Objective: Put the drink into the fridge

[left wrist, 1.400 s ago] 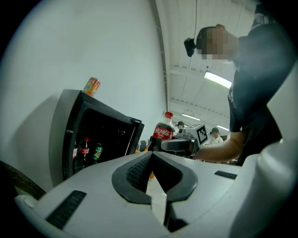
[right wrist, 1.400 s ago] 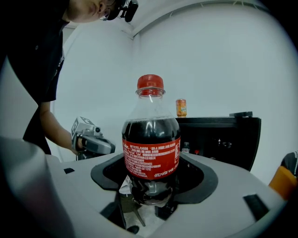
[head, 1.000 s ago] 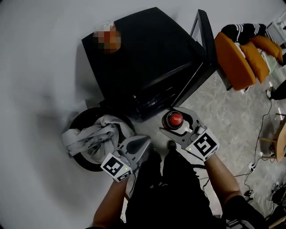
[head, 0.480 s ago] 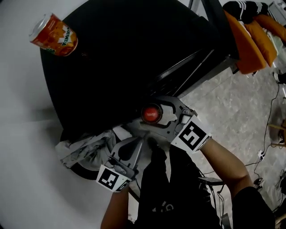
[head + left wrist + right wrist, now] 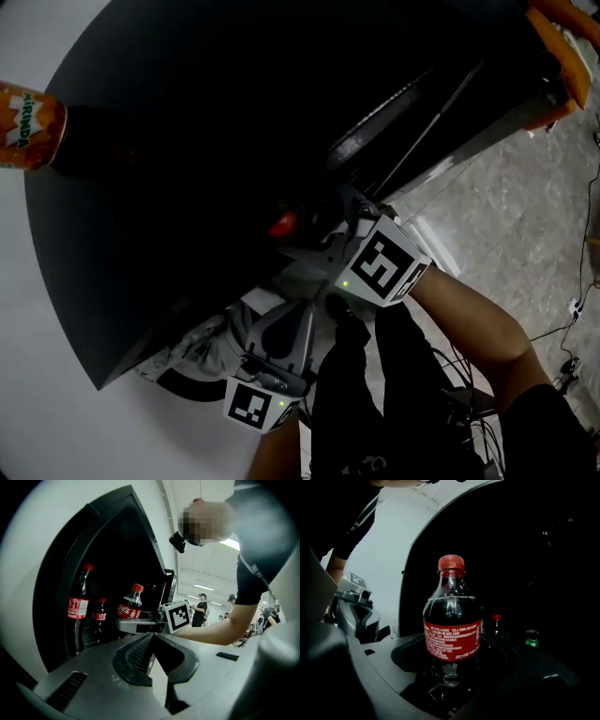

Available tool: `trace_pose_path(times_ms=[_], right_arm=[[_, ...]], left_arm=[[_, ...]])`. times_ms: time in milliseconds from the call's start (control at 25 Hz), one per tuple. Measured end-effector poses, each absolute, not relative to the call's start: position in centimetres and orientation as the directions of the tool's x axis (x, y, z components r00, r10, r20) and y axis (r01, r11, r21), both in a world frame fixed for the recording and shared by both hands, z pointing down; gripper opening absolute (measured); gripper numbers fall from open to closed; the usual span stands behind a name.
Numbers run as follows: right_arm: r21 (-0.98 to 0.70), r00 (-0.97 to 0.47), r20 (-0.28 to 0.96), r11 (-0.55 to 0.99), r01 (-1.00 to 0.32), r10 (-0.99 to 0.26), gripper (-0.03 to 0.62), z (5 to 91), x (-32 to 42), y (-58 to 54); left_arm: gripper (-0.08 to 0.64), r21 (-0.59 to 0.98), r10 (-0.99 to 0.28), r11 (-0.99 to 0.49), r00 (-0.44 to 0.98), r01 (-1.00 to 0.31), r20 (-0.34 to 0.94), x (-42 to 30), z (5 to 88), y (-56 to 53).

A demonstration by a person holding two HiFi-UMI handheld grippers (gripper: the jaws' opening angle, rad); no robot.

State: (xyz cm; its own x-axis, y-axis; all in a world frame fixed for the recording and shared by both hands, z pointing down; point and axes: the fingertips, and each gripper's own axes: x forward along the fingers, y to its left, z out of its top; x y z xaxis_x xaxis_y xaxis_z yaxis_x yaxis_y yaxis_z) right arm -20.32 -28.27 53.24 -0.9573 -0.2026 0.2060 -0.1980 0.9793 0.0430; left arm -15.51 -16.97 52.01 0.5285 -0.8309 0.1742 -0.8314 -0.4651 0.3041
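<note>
Fig.: right tool (image 5: 450, 674) clamps the cola bottle (image 5: 452, 630) low on its body, upright at the fridge (image 5: 187, 141) opening. Left tool (image 5: 152, 645) closed, empty. Bottle looks full, so prob. heavy; smooth plastic, slippery. Hold below the label.

fridge (image 5: 123, 550) doorway open, bottles (image 5: 78, 607) standing inside

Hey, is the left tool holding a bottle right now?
No, the left tool's jaws meet with nothing between them; the cola bottle sits in the right tool.
</note>
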Motion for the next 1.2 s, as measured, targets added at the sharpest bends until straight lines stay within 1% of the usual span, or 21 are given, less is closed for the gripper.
trace_pose_path(times_ms=[200,400,520,760,1200], right_arm=[[0.049,-0.958,0.212,0.981,-0.189,-0.195,0.327,55.6,-21.2,-30.3],[0.068,-0.953,0.208,0.975,-0.212,-0.222,0.327,57.4,-21.8,-31.8],[0.048,-0.951,0.21,0.974,-0.222,-0.227,0.327,58.7,-22.0,-32.4],[0.021,-0.943,0.228,0.969,-0.246,-0.245,0.327,59.9,-22.3,-33.8],[0.038,-0.933,0.259,0.968,-0.248,-0.249,0.327,60.2,-22.9,-34.3]], left_arm=[[0.011,0.319,-0.84,-0.434,0.506,-0.842,0.194,-15.7,54.3,-17.3],[0.011,0.33,-0.833,-0.444,0.52,-0.833,0.192,-15.3,55.6,-17.3],[0.011,0.327,-0.832,-0.451,0.524,-0.831,0.184,-14.9,56.0,-17.5],[0.009,0.322,-0.826,-0.459,0.531,-0.828,0.188,-14.9,55.7,-17.6],[0.011,0.323,-0.815,-0.483,0.553,-0.814,0.174,-14.9,54.9,-17.8]])
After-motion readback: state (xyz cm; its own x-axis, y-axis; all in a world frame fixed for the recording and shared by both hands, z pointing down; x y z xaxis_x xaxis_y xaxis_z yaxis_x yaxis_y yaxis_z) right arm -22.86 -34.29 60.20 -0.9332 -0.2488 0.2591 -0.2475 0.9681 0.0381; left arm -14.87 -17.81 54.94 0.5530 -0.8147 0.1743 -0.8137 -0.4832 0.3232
